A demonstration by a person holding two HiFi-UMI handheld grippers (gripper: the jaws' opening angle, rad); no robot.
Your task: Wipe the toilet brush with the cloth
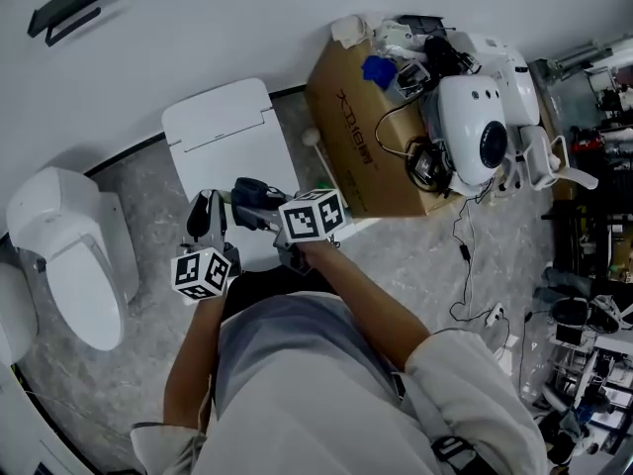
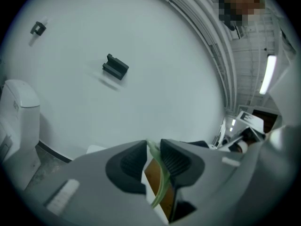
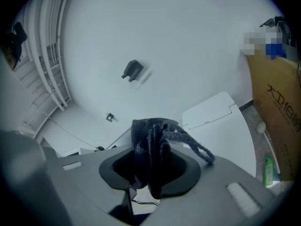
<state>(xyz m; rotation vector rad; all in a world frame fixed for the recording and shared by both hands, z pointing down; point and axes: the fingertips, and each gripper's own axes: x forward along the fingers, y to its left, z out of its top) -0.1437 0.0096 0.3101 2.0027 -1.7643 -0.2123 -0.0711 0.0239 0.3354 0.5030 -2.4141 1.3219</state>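
Grips thin pale-green toilet brush handle (image 2: 163, 179) in closed left gripper (image 2: 153, 143), over white lid's (image 1: 223, 127) near edge; pinches limp dark knitted cloth (image 3: 150, 135) in right gripper (image 3: 149, 168). Probably light, stiff, slick: hold firmly near handle's end.

- A white toilet (image 1: 69, 255) stood at the left on the grey marbled floor (image 1: 396, 255), against the white wall (image 1: 198, 28).
- A white flat-lidded box (image 1: 227, 137) sat at the wall, between the toilet and a cardboard box (image 1: 361, 146).
- The cardboard box was open on top, with cables and a blue item (image 1: 379, 70) inside.
- A white rounded device (image 1: 475, 127) with a dark round window rested at the cardboard box's right side.
- A black bracket (image 1: 67, 8) was fixed high on the wall.
- A black cable (image 1: 463, 265) trailed over the floor right of the box.
- Cluttered shelving (image 1: 593, 295) filled the right edge.
- A ceiling light strip (image 2: 269, 74) was lit.
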